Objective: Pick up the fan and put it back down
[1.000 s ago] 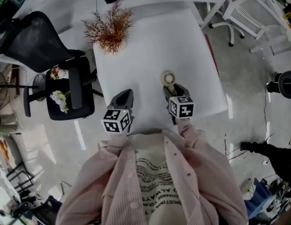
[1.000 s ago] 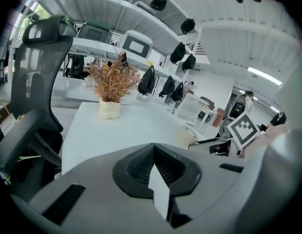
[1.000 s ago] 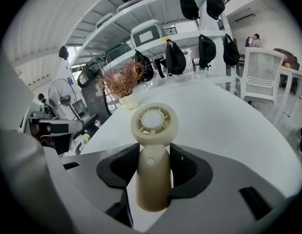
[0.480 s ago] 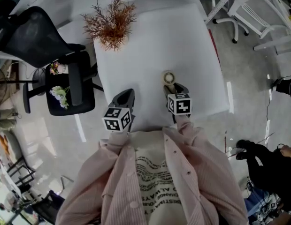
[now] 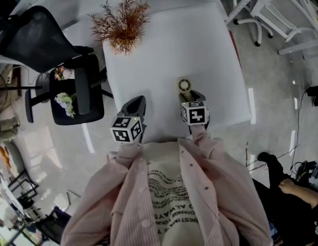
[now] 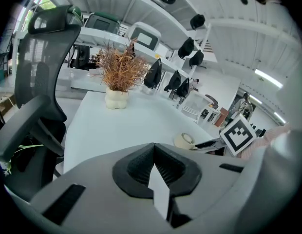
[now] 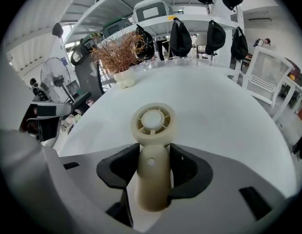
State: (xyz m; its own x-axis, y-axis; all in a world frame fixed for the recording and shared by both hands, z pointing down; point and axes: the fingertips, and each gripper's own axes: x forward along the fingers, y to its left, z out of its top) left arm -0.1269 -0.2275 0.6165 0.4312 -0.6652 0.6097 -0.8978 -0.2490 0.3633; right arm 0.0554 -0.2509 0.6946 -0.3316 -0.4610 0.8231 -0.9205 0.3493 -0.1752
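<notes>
At six o'clock you wear a pale pink ribbed overshirt (image 5: pixel 215 188), open over a cream top (image 5: pixel 166 201) printed with dark lettering. Your grey left gripper (image 5: pixel 140 100) and right gripper (image 5: pixel 192 93) carry black-and-white marker cubes (image 5: pixel 127 130).

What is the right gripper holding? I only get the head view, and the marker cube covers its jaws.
Observer: The right gripper view shows the right gripper with its jaws closed on the handle of a cream handheld fan, round head pointing away from the person.
Operator: Is the left one carrying anything?
Observer: No. In the left gripper view the left gripper has its jaws together with nothing between them.
Operator: From above I can't see what the dried plant stands in.
Observer: The left gripper view shows the dried plant in a small, lumpy cream pot that stands upright on the white table.
</notes>
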